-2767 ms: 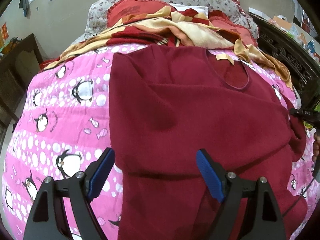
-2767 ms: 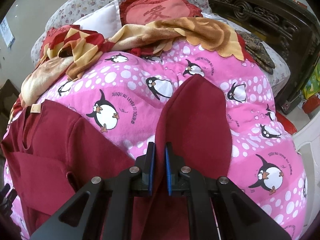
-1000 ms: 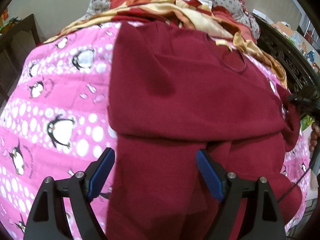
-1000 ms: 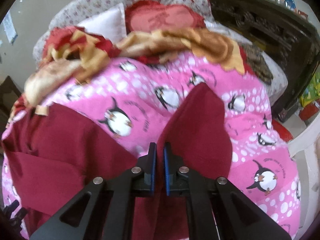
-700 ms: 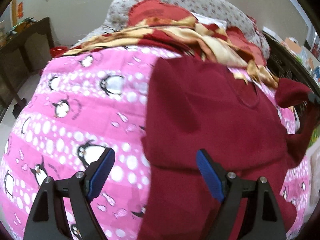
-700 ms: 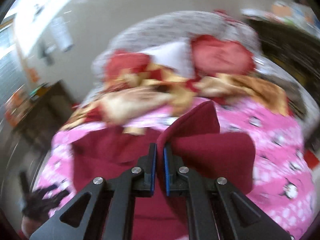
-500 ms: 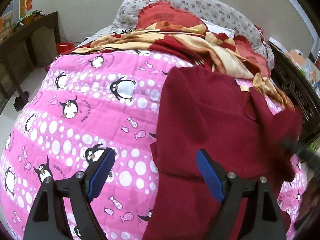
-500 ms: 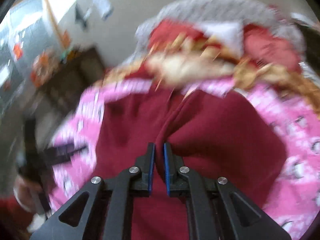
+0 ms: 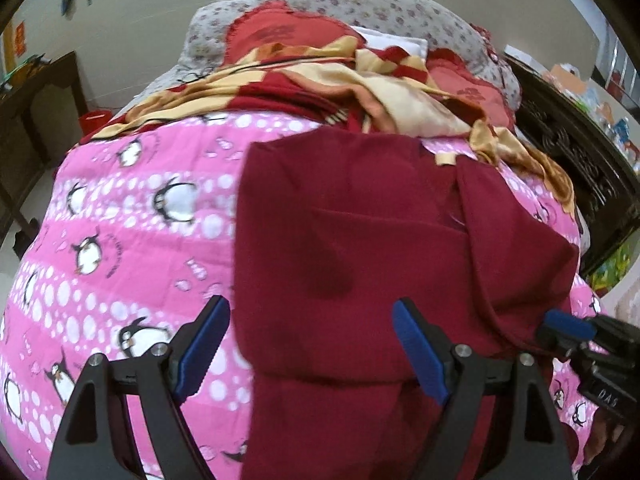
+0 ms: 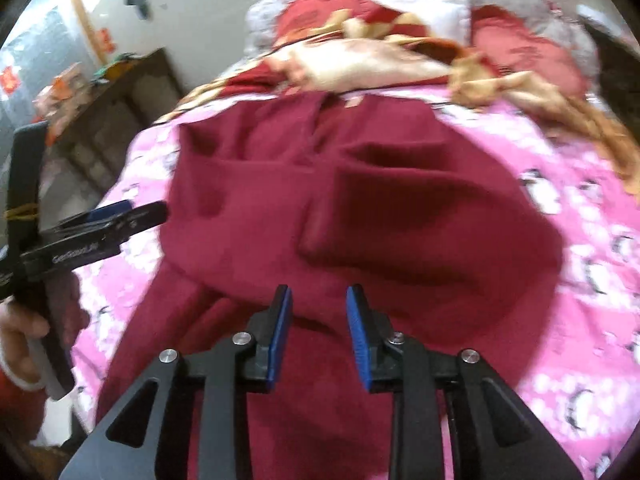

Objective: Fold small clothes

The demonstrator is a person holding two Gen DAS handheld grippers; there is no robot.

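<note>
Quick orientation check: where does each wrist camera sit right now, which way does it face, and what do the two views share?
Left wrist: rides the left gripper, jaws wide open, facing up the bed over the maroon top on the pink penguin quilt; the right gripper shows at the right edge.
Right wrist: rides the right gripper, jaws open, facing the folded-over sleeve; the left gripper and a hand show at left.
Shared: top, quilt, pillows.
</note>
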